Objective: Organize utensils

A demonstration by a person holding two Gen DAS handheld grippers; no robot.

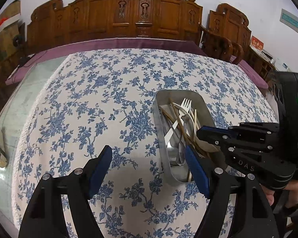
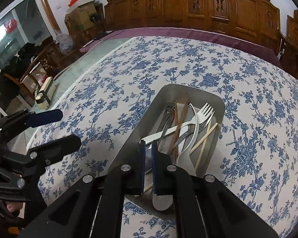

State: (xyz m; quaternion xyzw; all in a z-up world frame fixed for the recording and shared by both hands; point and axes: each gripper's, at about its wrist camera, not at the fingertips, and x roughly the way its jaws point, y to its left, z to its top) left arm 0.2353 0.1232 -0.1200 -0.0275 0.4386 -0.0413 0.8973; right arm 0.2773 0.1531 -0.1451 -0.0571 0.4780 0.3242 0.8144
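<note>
A metal tray [image 1: 161, 123] [image 2: 129, 144] sits on the blue floral tablecloth [image 1: 109, 103] and holds a white plastic fork [image 1: 185, 104] [image 2: 205, 110], metal spoons, a metal fork and several chopsticks [image 2: 205, 136]. My left gripper [image 1: 149, 158] is open and empty, its right finger over the tray's near left wall. My right gripper [image 2: 148, 146] [image 1: 200, 132] hangs over the tray's near end. Its jaws stand close together with a narrow gap, and a metal utensil lies beneath them. I cannot tell if they hold it.
Carved wooden chairs [image 1: 129, 13] stand behind the table. The glass tabletop [image 1: 15, 103] is bare left of the cloth, with a small wooden block [image 2: 45, 93] on it. Boxes [image 2: 79, 4] and clutter stand at the far left.
</note>
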